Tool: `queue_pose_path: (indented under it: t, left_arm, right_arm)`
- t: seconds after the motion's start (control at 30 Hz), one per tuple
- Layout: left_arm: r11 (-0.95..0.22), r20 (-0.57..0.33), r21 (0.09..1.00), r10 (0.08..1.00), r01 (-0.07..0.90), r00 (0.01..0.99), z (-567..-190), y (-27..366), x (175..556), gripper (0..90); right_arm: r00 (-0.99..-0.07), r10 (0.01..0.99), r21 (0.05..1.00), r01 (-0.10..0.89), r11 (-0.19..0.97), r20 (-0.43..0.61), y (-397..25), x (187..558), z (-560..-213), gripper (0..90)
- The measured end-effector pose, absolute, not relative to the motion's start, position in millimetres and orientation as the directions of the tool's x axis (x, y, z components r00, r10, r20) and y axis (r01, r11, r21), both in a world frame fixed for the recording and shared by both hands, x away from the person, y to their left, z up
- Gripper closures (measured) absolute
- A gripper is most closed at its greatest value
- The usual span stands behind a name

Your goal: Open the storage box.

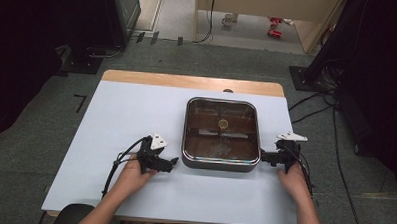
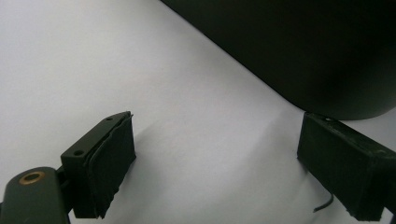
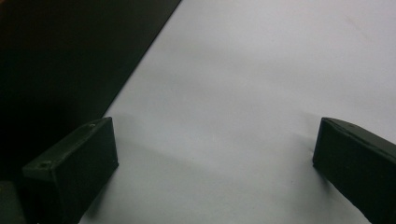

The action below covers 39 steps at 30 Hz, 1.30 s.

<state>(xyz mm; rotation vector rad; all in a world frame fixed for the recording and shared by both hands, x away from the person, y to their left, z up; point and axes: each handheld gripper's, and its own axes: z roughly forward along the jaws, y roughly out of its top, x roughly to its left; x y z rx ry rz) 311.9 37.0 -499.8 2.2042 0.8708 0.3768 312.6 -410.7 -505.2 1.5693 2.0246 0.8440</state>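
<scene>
Sitting a little right of centre in the high view, a square pan [image 1: 220, 165] with rounded corners and a glass lid [image 1: 221, 130] rests on the pale table [image 1: 126, 114]. A small round knob [image 1: 223, 124] marks the middle of the lid, and the lid's surface mirrors the room.

At the lower left of centre in that view, the person's left hand [image 1: 133, 176] holds the left gripper [image 1: 172, 163], which points toward the pan's left wall and stops just short of it. In the left gripper view its jaws stand wide apart with only bare table between them, so the claw is released; the pan's dark rounded wall [image 2: 317, 51] fills the upper right of that frame, just beyond the right-hand jaw.

At the lower right of the high view, the right hand [image 1: 291, 180] holds the right gripper [image 1: 263, 157], close against the pan's right wall near its front corner. In the right gripper view its jaws are likewise spread, grasping nothing, with white table between them and the pan's dark side [image 3: 65, 60] across the upper left.

A cable [image 1: 117, 164] loops from the left gripper down beside the forearm. Beyond the table lies grey floor [image 1: 228, 58] with black stands at both upper corners.
</scene>
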Motion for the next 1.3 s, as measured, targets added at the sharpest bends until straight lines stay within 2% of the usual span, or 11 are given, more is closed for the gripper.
queue_pose_path:
  t: [0.47, 0.77, 0.9, 1.07, 1.17, 1.3]
  left_arm:
    - [-0.509, 0.007, 0.711, 0.696, 0.486, 0.718, -499.0, 33.8, 312.4, 9.6]
    - [-0.573, 0.005, 0.633, 0.675, 0.520, 0.738, -490.2, 28.8, 320.6, 9.9]
    - [-0.595, -0.003, 0.608, 0.660, 0.525, 0.751, -485.6, 31.1, 323.8, 14.9]
    - [-0.599, -0.064, 0.577, 0.644, 0.555, 0.762, -480.3, 34.2, 329.4, 16.0]
    - [-0.596, -0.093, 0.575, 0.633, 0.560, 0.769, -474.8, 37.2, 332.2, 25.2]
    - [-0.574, -0.118, 0.596, 0.630, 0.562, 0.768, -464.6, 41.7, 337.2, 25.2]
  right_arm:
    - [-0.259, 0.966, 0.697, 0.697, 0.170, 0.024, -410.7, 312.6, -505.2, 0.0]
    - [-0.259, 0.966, 0.697, 0.697, 0.169, 0.024, -410.7, 312.6, -505.2, 0.0]
    - [-0.258, 0.966, 0.697, 0.697, 0.169, 0.024, -410.6, 312.6, -505.2, 0.0]
    - [-0.258, 0.966, 0.697, 0.697, 0.169, 0.024, -410.6, 312.5, -505.2, 0.0]
    - [-0.258, 0.966, 0.697, 0.697, 0.168, 0.024, -410.6, 312.5, -505.2, 0.0]
    - [-0.257, 0.966, 0.697, 0.697, 0.168, 0.024, -410.6, 312.5, -505.2, 0.0]
